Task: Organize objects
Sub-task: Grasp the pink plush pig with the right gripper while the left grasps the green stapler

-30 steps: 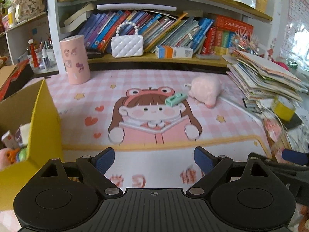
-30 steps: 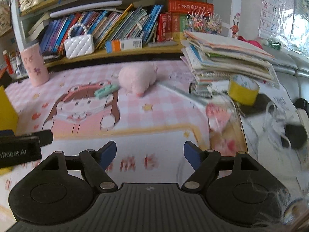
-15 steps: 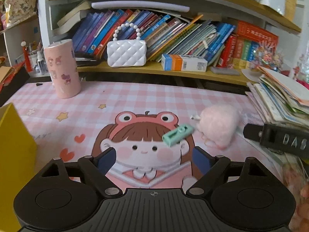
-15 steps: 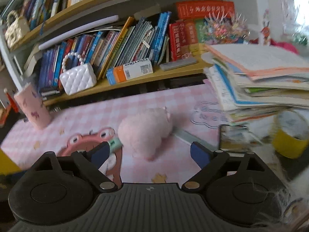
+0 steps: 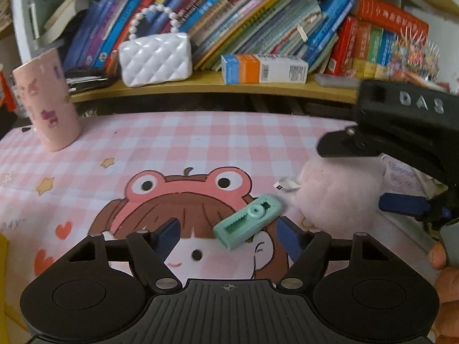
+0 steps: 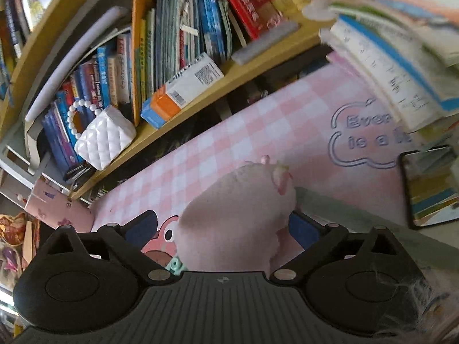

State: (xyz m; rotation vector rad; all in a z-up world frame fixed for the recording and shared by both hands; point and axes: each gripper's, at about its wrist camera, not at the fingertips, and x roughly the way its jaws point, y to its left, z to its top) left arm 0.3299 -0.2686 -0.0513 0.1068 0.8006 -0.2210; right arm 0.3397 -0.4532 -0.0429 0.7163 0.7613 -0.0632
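Observation:
A small mint-green plastic gadget lies slantwise on the pink cartoon desk mat. My left gripper straddles it, jaws closing, and the blue pads do not touch it. Just right of it sits a pink plush toy. My right gripper is tilted over the plush toy with its jaws opening. The toy fills most of the gap and the pads do not squeeze it. The mint gadget peeks out below the plush in the right wrist view.
A shelf at the back holds leaning books, a white quilted purse and a blue-and-orange box. A pink cup stands at the mat's back left. A tall stack of books and a dark phone crowd the right side.
Both grippers have moved forward over the mat. The left now frames the mint gadget with narrower jaws. The right has rolled, widened its jaws and come down around the plush toy.

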